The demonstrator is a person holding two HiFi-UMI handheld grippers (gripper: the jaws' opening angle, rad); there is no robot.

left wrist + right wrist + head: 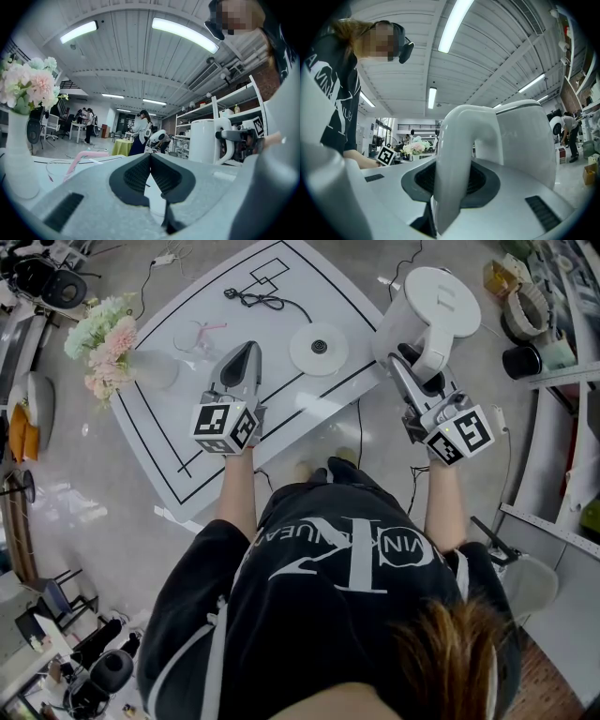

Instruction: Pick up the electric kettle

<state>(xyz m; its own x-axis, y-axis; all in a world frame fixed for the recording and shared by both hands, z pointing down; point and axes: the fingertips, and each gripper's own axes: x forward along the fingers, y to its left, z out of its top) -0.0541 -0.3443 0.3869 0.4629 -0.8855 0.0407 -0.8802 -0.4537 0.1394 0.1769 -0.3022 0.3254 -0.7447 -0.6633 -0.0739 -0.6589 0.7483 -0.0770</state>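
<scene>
The white electric kettle [427, 306] is off its round base [319, 348], to the right of it, by the right edge of the white mat [187, 427]. My right gripper [412, 367] is shut on the kettle's curved handle. In the right gripper view the handle [454, 168] fills the gap between the dark pads, with the kettle body [525, 140] behind it. My left gripper [246, 352] hovers level over the mat, left of the base, its jaws shut on nothing. The left gripper view shows its tips [150, 157] together and the kettle [204, 140] off to the right.
A vase of pink and white flowers [103, 343] stands at the mat's left corner. A pink looped object [211, 326] and a black cable [253, 298] lie at the back of the mat. Shelving [553, 371] stands at the right. Other people [140, 131] are in the room beyond.
</scene>
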